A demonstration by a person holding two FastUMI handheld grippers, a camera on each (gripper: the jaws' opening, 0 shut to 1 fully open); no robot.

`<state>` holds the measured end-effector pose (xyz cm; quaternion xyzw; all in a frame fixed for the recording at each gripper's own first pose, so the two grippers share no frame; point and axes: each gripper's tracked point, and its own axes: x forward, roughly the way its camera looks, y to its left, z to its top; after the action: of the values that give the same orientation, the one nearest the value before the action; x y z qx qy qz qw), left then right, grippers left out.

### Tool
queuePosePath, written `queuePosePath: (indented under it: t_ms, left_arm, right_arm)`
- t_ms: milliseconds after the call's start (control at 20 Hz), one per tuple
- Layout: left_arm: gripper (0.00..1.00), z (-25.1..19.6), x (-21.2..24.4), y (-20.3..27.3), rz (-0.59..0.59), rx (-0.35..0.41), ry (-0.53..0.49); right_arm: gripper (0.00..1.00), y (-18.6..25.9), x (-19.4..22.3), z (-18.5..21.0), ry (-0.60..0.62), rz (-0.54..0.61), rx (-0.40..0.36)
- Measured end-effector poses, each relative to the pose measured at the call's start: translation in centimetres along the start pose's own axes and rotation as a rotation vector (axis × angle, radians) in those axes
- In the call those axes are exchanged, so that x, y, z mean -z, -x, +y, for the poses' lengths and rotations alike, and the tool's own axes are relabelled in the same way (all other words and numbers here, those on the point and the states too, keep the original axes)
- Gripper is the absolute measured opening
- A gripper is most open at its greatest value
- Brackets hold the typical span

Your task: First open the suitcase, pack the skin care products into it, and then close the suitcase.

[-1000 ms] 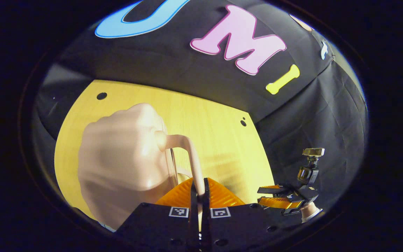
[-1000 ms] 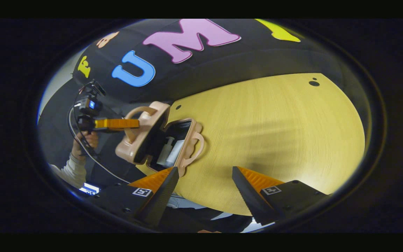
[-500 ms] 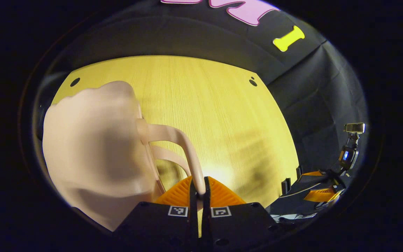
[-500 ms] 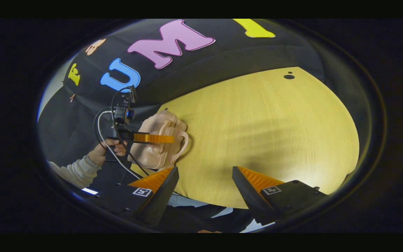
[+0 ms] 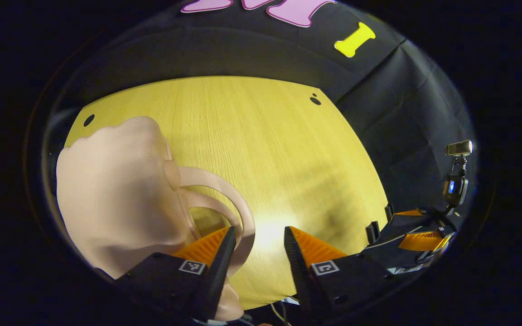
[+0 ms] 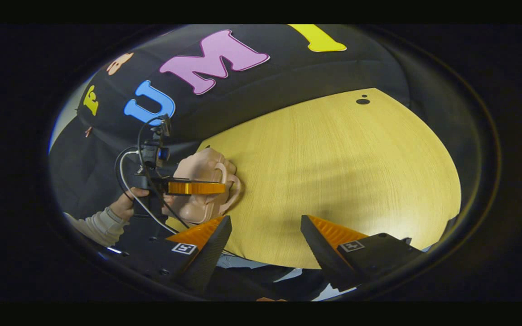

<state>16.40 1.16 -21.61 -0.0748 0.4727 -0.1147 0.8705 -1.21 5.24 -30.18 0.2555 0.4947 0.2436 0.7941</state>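
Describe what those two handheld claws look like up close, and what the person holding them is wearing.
Each claw, the left claw and the right claw, has two wedge-shaped ribbed fingers on a dark, blocky body with small square black-and-white markers. In the right gripper view, the left claw carries a small camera unit with a blue light, and looping black and white cables. The person's hand emerges from a light-coloured sleeve.

right claw gapes above table; suitcase closed.

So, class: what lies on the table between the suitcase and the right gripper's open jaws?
Nothing: in the right gripper view, bare table stretches between the closed suitcase and the right gripper.
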Motion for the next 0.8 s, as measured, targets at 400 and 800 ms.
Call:
queuePosePath:
  t_ms: [400,800]
  left_arm:
    - [0.96,-5.7,-6.3,12.4,-0.544,-0.061,-0.221]
    - [0.95,-16.7,-7.7,31.3,-1.146,-0.151,-0.357]
  right_arm:
    - [0.98,5.3,-6.8,2.6,0.173,-0.292,0.215]
    - [0.97,18.1,-19.5,8.8,0.299,-0.892,0.376]
